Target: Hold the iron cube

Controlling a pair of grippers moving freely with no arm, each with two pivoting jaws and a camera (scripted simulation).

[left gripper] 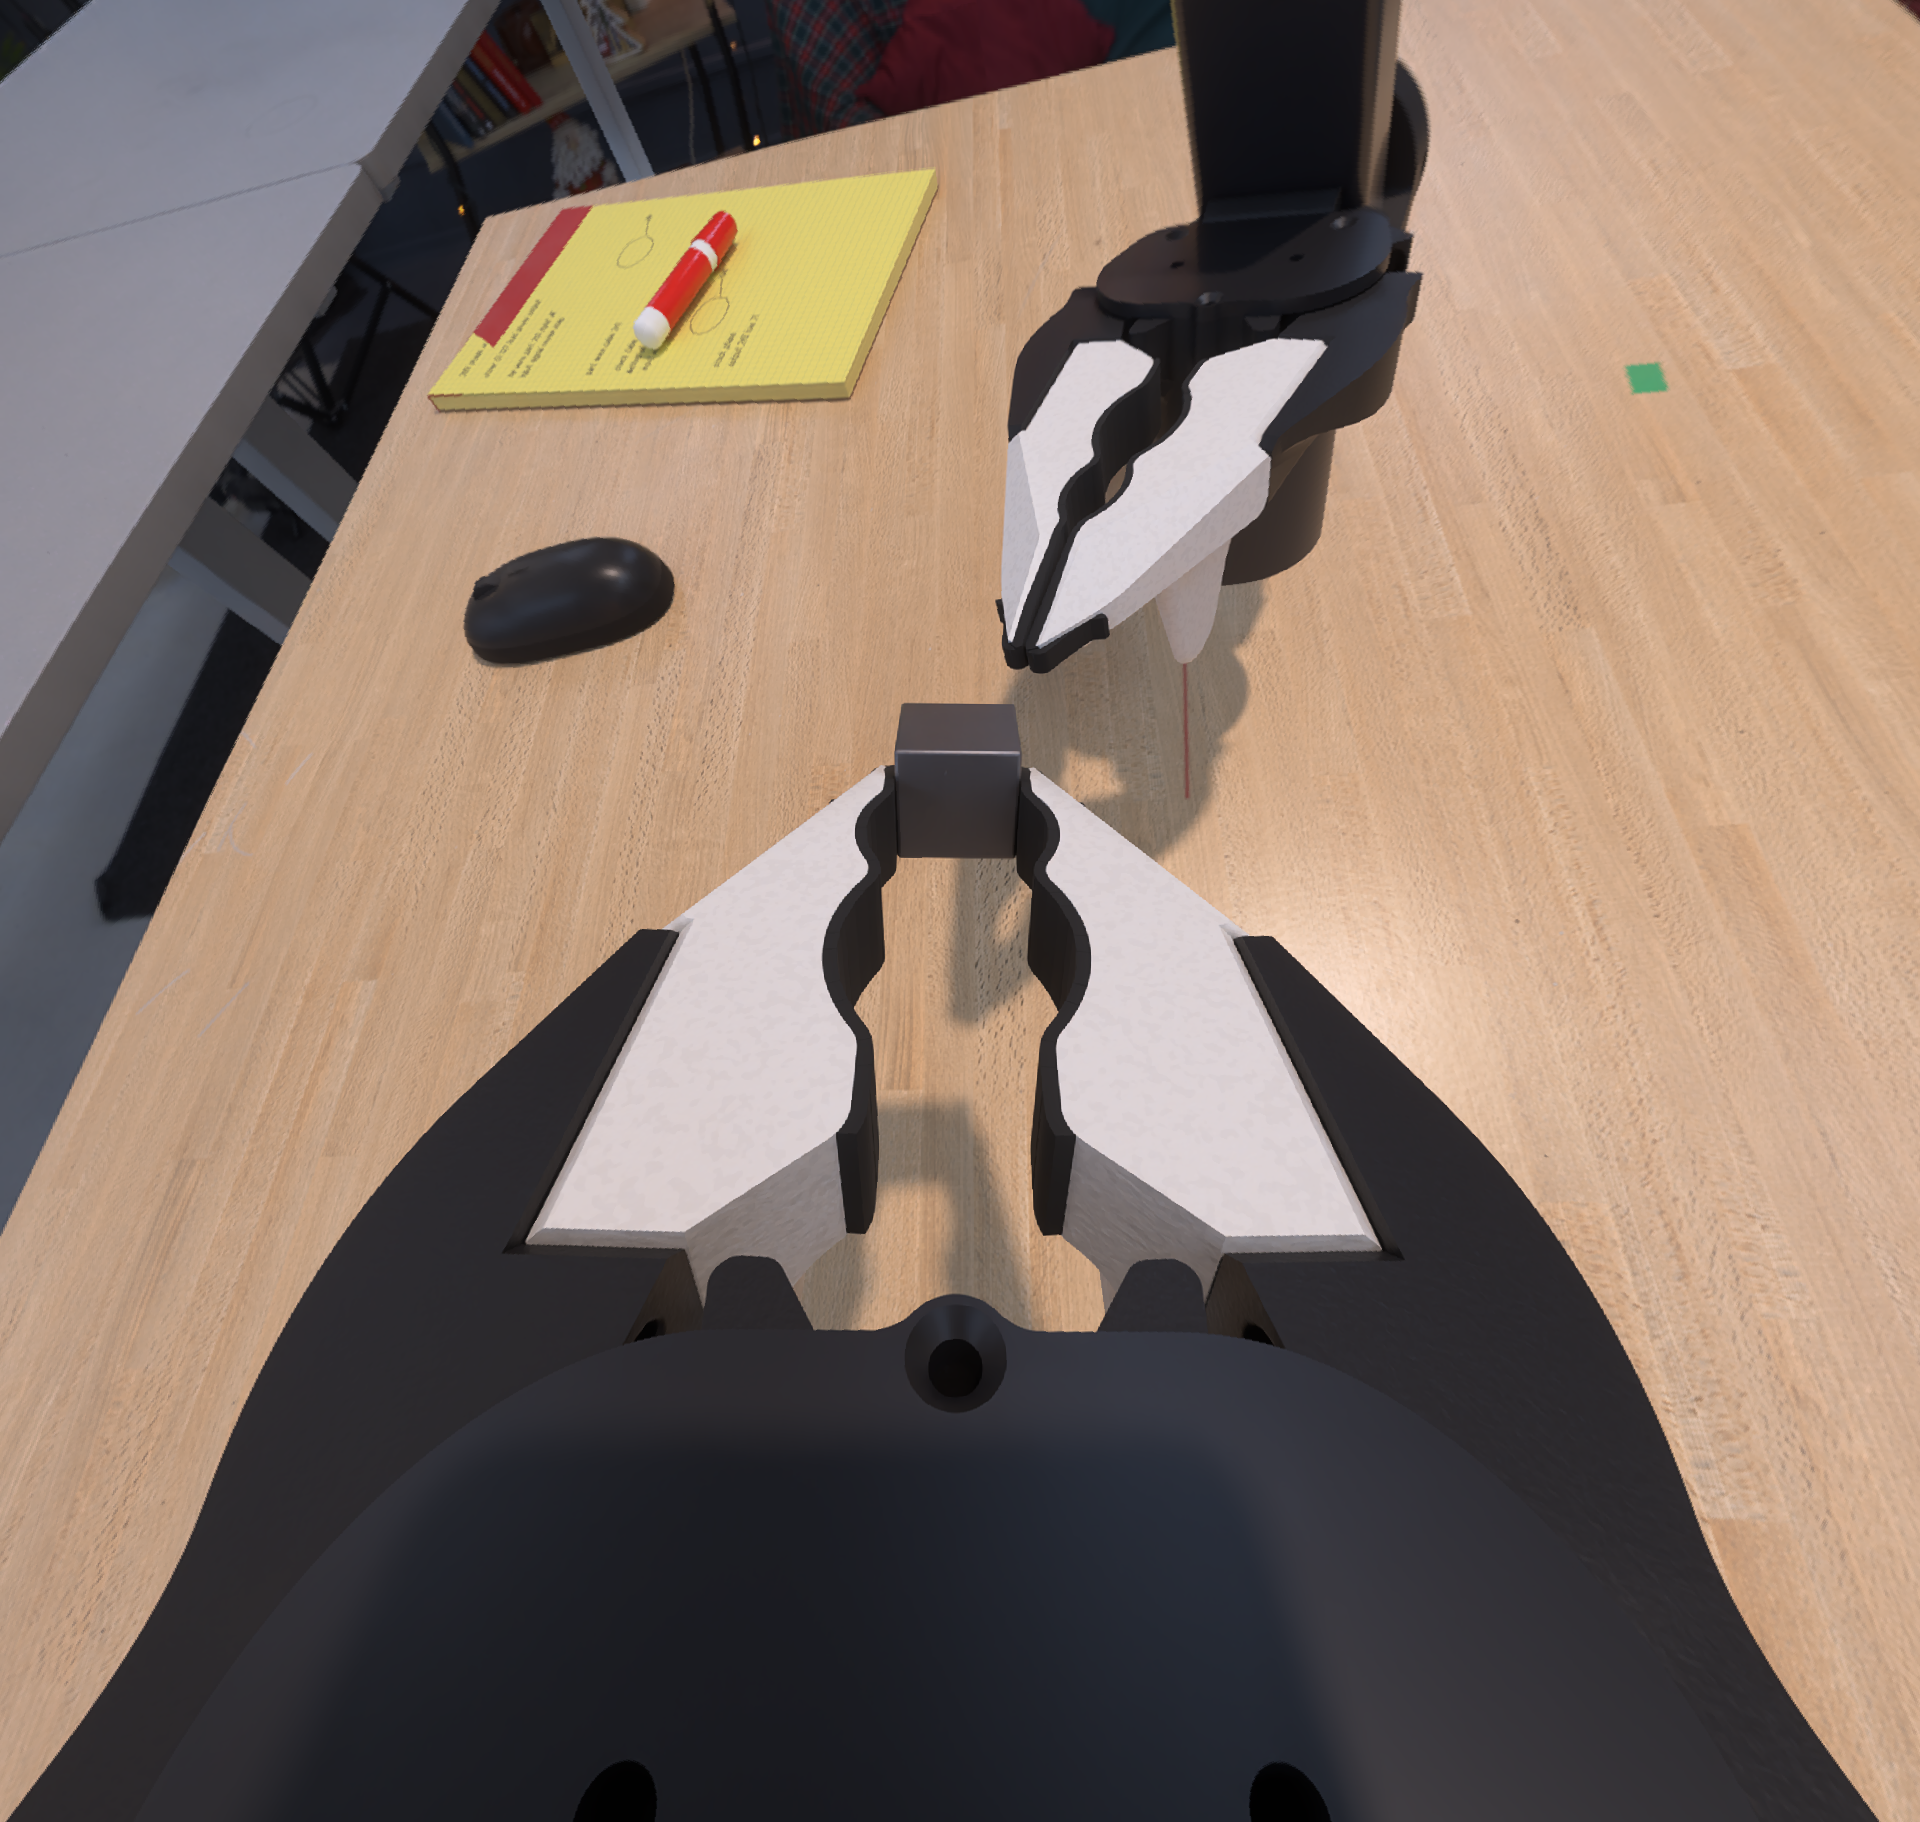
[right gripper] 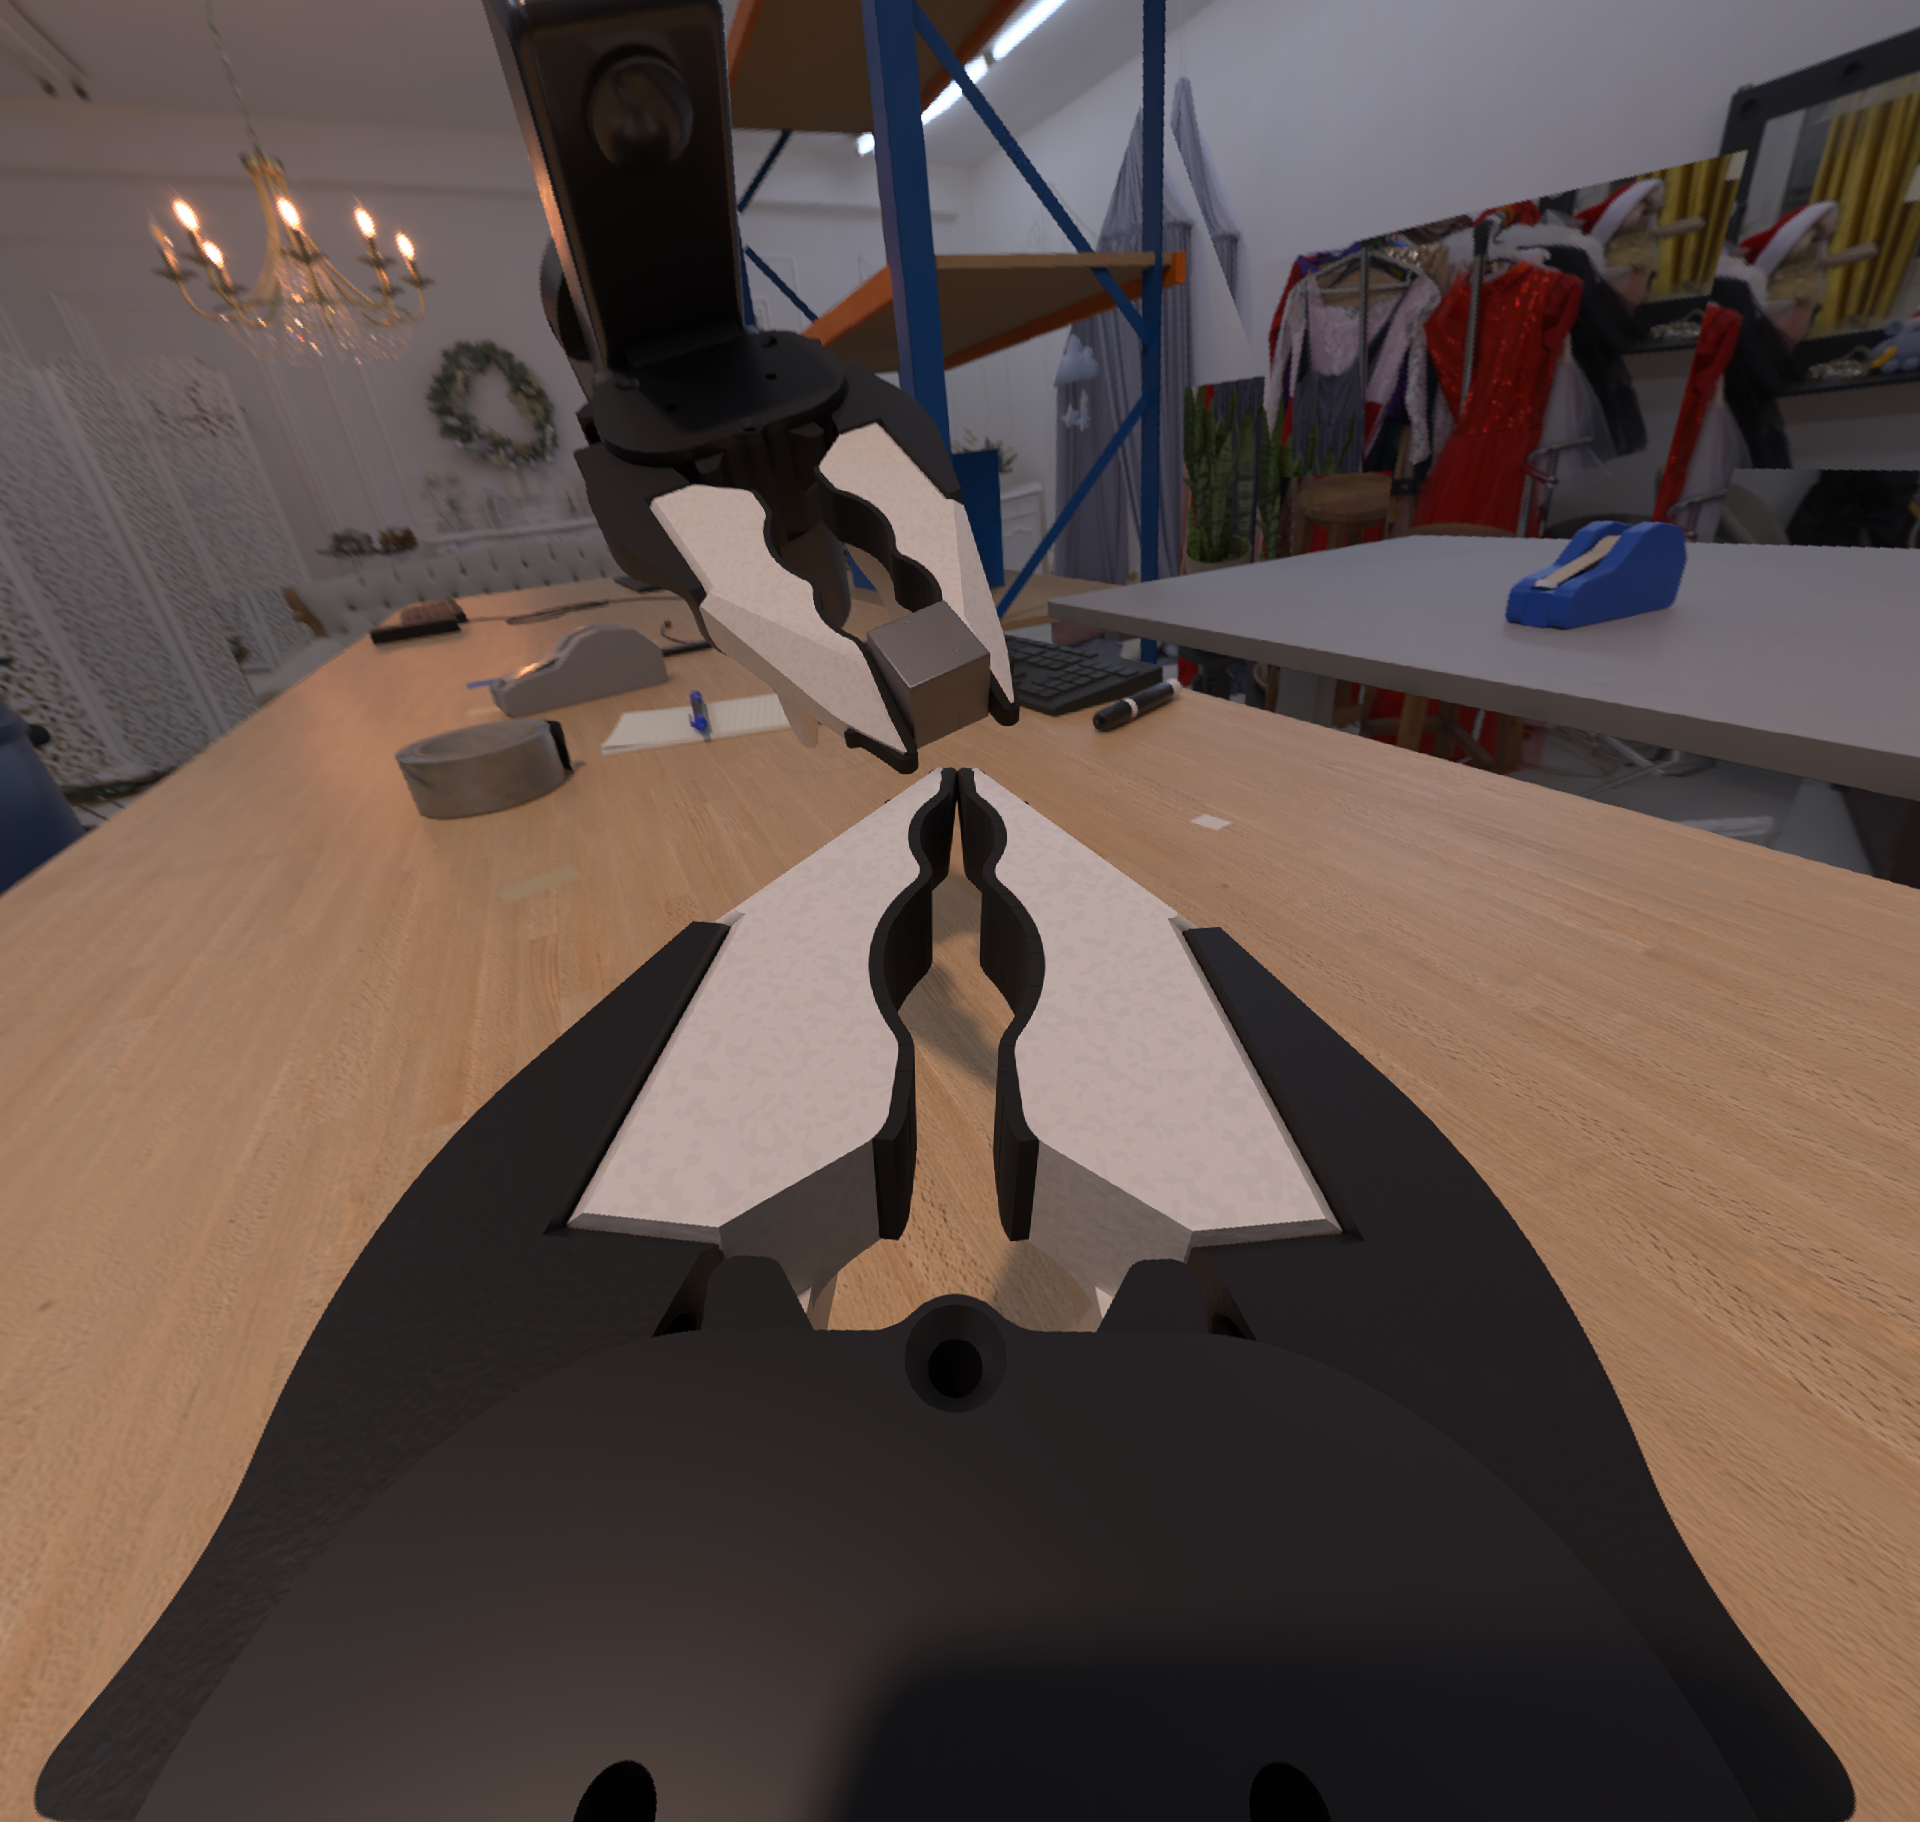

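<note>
A small dark grey iron cube [left gripper: 955, 783] sits between the tips of my left gripper [left gripper: 957, 785], which is shut on it and holds it above the wooden table [left gripper: 727, 837]; its shadow falls on the wood below. In the right wrist view the same cube [right gripper: 932, 676] shows clamped in the left gripper [right gripper: 951, 728], raised off the table. My right gripper [right gripper: 956, 780] is shut and empty, its tips just below and in front of the cube. It also shows in the left wrist view [left gripper: 1023, 652], just beyond the cube to the right.
A black mouse [left gripper: 568, 596] and a yellow notepad [left gripper: 696, 292] with a red marker [left gripper: 689, 278] lie at the far left. A grey tape roll [right gripper: 483, 766], tape dispenser [right gripper: 582, 671], white pad [right gripper: 696, 723], keyboard [right gripper: 1075, 676] and black marker [right gripper: 1135, 705] lie beyond the grippers. A grey side table holds a blue dispenser [right gripper: 1595, 575].
</note>
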